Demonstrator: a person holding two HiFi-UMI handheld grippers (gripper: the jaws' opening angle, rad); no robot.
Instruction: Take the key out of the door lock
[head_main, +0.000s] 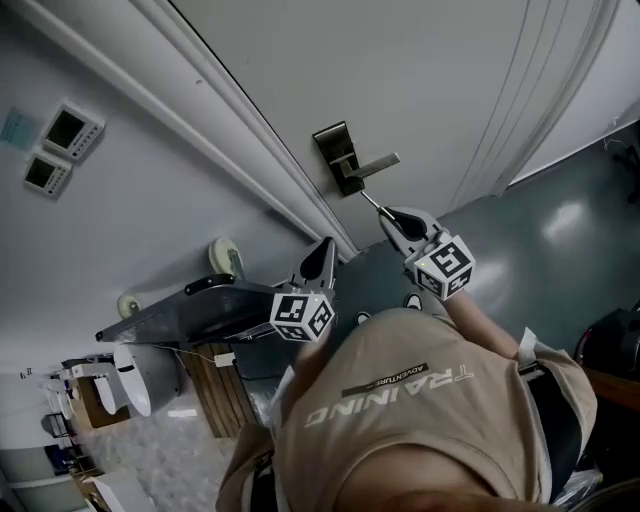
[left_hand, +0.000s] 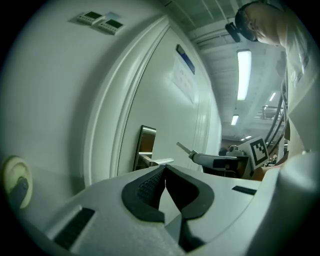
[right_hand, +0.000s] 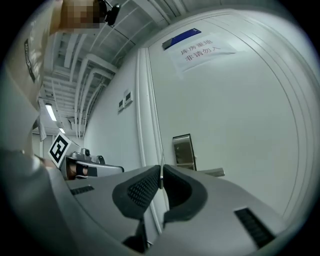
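Observation:
A steel lock plate (head_main: 338, 152) with a lever handle (head_main: 378, 163) sits on the grey door (head_main: 420, 70). My right gripper (head_main: 386, 217) is shut on the thin metal key (head_main: 369, 202), whose tip points at the plate's lower end. In the left gripper view the key (left_hand: 183, 148) stands clear of the lock plate (left_hand: 145, 146). The key (right_hand: 161, 176) shows edge-on between my right gripper's pads (right_hand: 146, 189), with the lock plate (right_hand: 183, 149) straight ahead. My left gripper (head_main: 326, 250) hangs by the door frame, shut, and its pads (left_hand: 150, 184) hold nothing.
Two small wall panels (head_main: 62, 138) sit left of the door frame (head_main: 250, 150). A dark shelf (head_main: 190, 305) with a tape roll (head_main: 226, 256) juts out near my left gripper. A paper notice (right_hand: 201, 50) hangs high on the door. The person's torso (head_main: 420, 420) fills the lower frame.

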